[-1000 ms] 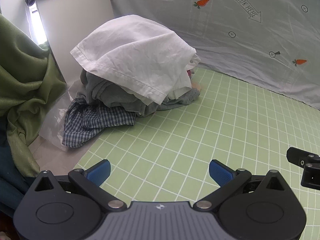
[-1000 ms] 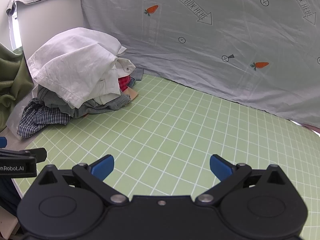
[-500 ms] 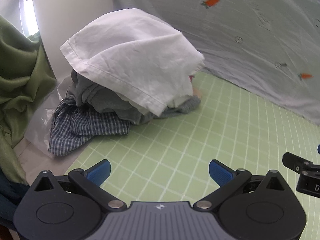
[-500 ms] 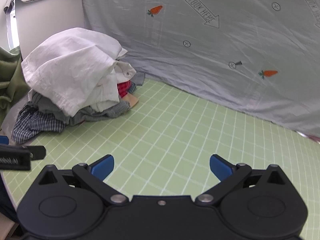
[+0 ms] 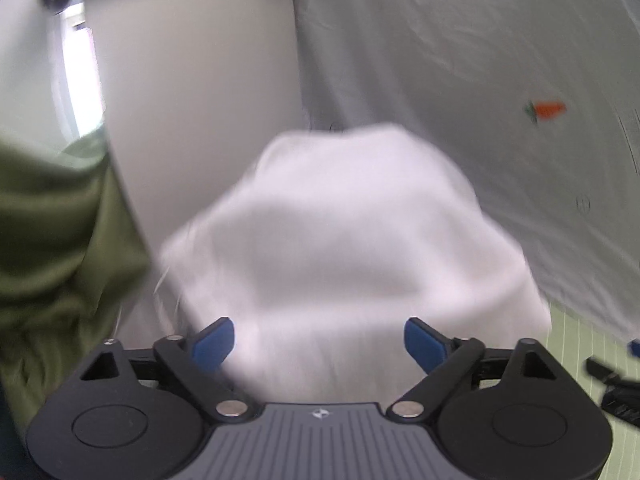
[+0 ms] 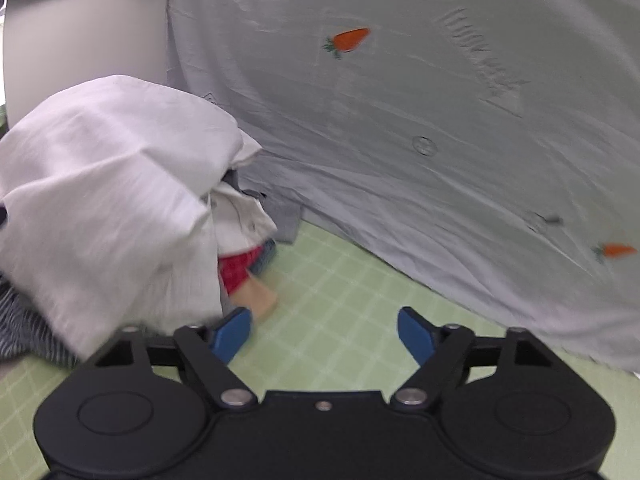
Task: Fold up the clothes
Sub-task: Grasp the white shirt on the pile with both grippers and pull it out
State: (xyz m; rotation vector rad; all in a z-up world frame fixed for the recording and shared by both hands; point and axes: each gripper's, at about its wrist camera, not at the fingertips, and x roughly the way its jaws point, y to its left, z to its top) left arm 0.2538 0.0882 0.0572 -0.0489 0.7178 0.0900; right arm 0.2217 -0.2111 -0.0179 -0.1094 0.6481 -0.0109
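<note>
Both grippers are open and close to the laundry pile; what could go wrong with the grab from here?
The left gripper faces the white garment broadly, so it may pinch several layers. The right gripper sits beside the pile's edge, near the red cloth, and could snag that instead. The draped garment may drag the pile along.

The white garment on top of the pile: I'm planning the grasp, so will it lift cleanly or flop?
The white garment drapes in soft folds over the pile, so it will probably flop and sag. It looks thin, likely light. Clothes beneath, like the red fabric, may drag along.
</note>
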